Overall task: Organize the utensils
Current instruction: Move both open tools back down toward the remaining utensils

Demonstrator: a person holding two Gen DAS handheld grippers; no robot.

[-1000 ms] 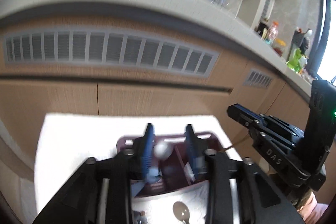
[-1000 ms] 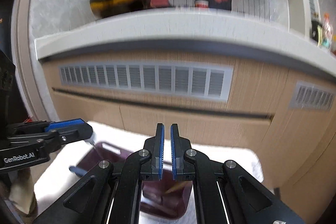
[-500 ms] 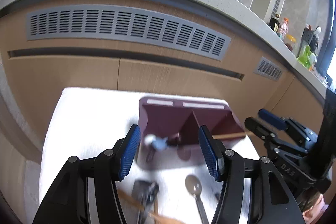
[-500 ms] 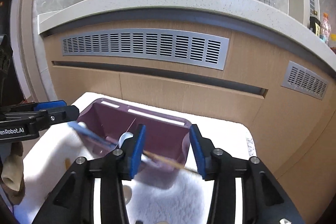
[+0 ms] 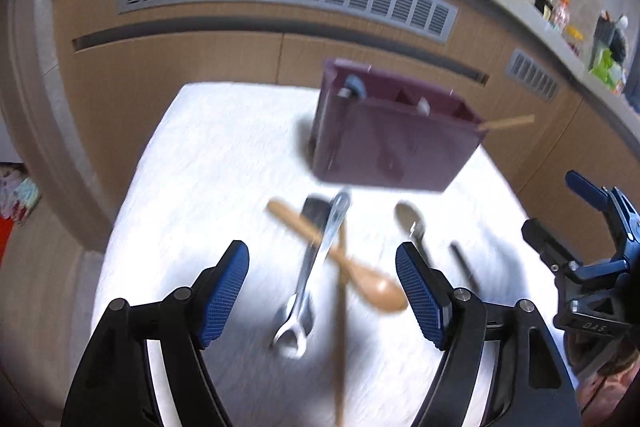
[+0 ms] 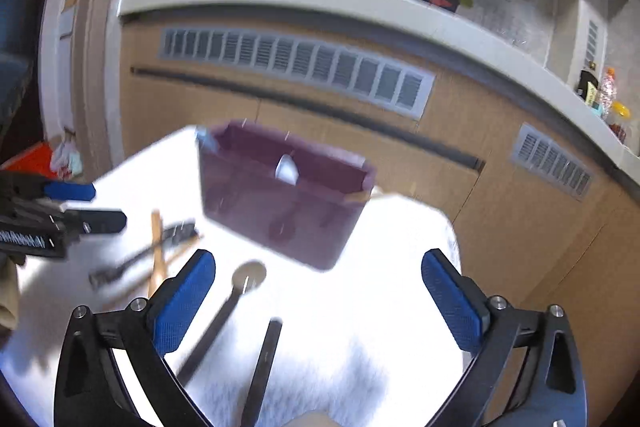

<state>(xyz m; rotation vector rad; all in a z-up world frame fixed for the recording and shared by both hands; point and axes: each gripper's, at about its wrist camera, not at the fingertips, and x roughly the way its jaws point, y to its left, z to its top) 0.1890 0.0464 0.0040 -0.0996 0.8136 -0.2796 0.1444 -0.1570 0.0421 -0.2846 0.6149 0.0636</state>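
From the left wrist, my left gripper (image 5: pixel 322 279) hangs with fingers wide apart over the crossed wrench (image 5: pixel 316 267) and wooden spoon (image 5: pixel 340 259), near the maroon caddy (image 5: pixel 392 143); I'd drop squarely astride one handle. From the right wrist, my right gripper (image 6: pixel 318 301) is equally spread above the metal spoon (image 6: pixel 240 291) on the white bench (image 6: pixel 384 307).

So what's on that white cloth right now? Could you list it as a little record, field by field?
surface: white cloth
holder: maroon caddy, upright, a few handles sticking out
loose pile: wrench lying over a wooden spoon
also loose: metal spoon, dark stick
left gripper: open, above the pile, holding nothing
right gripper: open, holding nothing
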